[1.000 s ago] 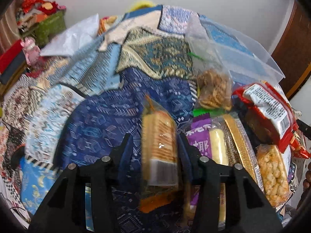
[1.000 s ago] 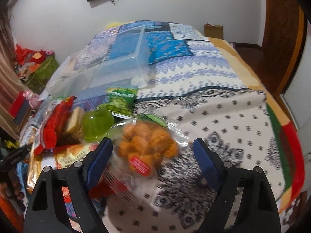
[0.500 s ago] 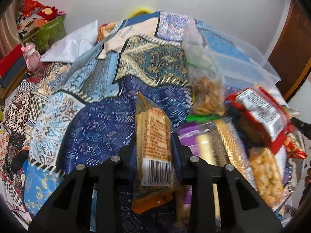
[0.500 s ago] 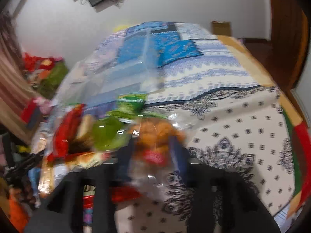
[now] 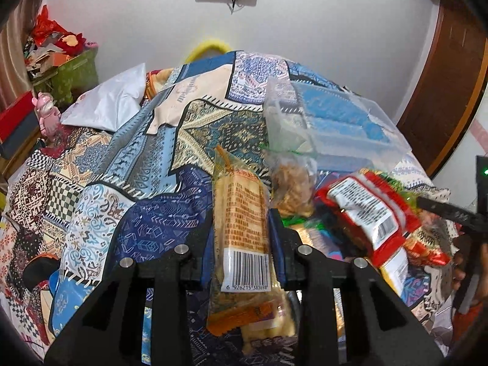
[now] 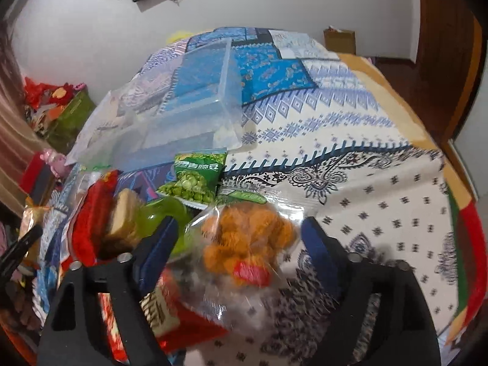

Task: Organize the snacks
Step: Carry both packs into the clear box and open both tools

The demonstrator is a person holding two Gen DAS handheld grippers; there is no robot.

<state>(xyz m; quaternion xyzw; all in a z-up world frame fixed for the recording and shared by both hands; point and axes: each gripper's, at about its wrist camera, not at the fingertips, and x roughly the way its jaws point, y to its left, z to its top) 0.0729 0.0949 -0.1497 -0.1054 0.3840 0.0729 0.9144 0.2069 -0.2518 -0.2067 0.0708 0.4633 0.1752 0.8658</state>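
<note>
1. The left tool [image 5: 241, 222] has clamped the biscuit pack [image 5: 242, 231] and lifted it off the bed.
2. The right tool [image 6: 241, 238] closed, then reopened; the orange snack bag [image 6: 247, 244] sits loose between its jaws.

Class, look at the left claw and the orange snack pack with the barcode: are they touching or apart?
Touching. The left wrist view shows the left claw shut on the orange pack, both pads pressed against its sides.

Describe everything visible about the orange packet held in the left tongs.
The orange packet is a long, slim, see-through plastic wrapper over pale yellow-orange contents, with a crimped top seal, small printed text and a white barcode label low on its face. It stands nearly upright, top tipped slightly left, above the blue patterned cloth. The left tongs are shut on its middle, pads pressing both sides; its lower end hangs below them.
</note>
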